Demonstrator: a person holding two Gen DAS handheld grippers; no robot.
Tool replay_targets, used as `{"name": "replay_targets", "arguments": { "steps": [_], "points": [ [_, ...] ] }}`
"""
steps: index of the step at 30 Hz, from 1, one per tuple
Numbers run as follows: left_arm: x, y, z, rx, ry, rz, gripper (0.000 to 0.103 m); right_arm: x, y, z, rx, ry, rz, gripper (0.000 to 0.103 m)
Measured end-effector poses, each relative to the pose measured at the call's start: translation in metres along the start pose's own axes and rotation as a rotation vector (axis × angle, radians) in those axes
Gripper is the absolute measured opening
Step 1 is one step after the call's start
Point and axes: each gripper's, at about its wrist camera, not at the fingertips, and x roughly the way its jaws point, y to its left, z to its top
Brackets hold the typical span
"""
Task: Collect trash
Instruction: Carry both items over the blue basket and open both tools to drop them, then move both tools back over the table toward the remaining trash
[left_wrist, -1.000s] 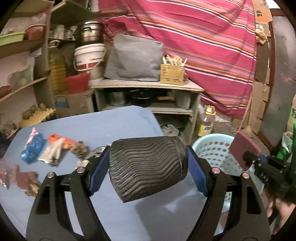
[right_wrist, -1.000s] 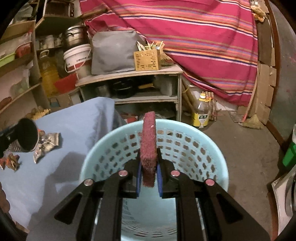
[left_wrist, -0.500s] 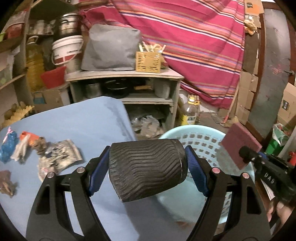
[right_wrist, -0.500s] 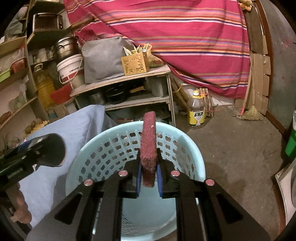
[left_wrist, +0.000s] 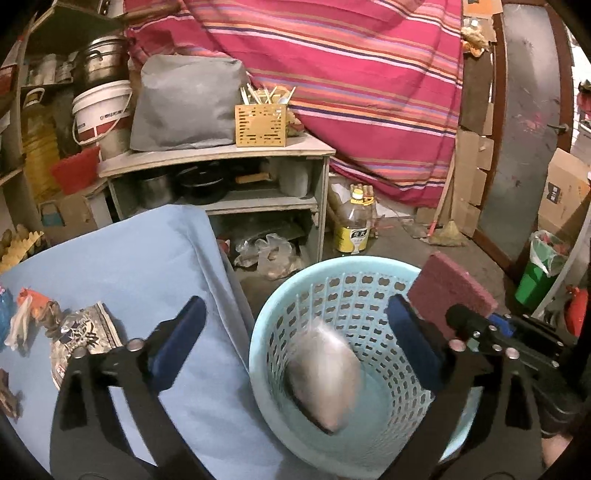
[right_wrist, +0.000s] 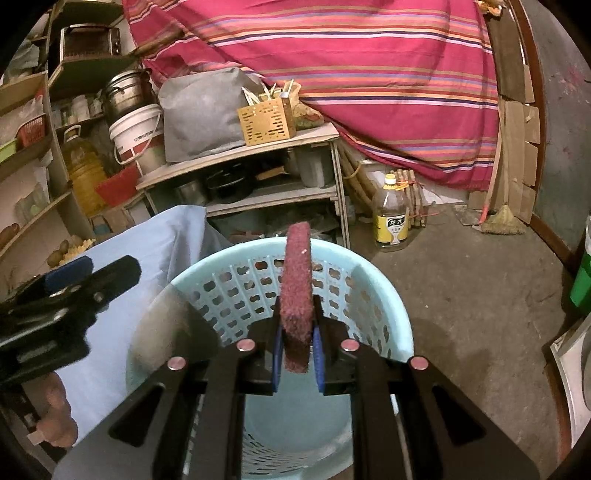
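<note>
A blurred grey cup (left_wrist: 323, 373) is seen inside the light-blue perforated basket (left_wrist: 354, 280). The left gripper (left_wrist: 295, 343) is held above with jaws spread wide, empty. A maroon scouring pad (right_wrist: 295, 291) is clamped upright in the right gripper (right_wrist: 297, 354) over the basket, beside the blue-clothed counter (left_wrist: 140, 266).

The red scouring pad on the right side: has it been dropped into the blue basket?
No, the red scouring pad is clamped upright in the right tool, above the basket.
</note>
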Motion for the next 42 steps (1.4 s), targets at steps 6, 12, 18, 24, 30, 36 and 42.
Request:
{"name": "replay_targets", "arguments": {
  "steps": [6,12,18,24,30,36,42],
  "points": [
    [-0.025,0.02,0.004,-0.007,-0.038,0.009,0.098,0.001,0.015,0.001,-0.006,0.001,-0.004,0.021],
    [-0.056,0.058,-0.002,0.002,-0.092,0.097,0.098,-0.005,0.031,0.002,-0.007,-0.022,-0.049,0.068],
    [-0.089,0.11,-0.023,0.018,-0.13,0.222,0.098,-0.012,0.052,0.001,0.004,-0.046,-0.051,0.081],
    [-0.105,0.167,-0.042,0.0,-0.083,0.281,0.098,-0.016,0.098,0.0,-0.033,-0.078,-0.04,0.091],
    [-0.122,0.233,-0.059,-0.075,-0.061,0.359,0.098,-0.002,0.15,-0.008,-0.103,-0.037,-0.027,0.092],
    [-0.138,0.295,-0.077,-0.131,-0.056,0.428,0.098,0.011,0.191,-0.015,-0.091,-0.008,0.022,0.098],
    [-0.164,0.353,-0.096,-0.186,-0.069,0.549,0.098,0.027,0.229,-0.02,-0.076,0.003,-0.018,0.098]
  ]
}}
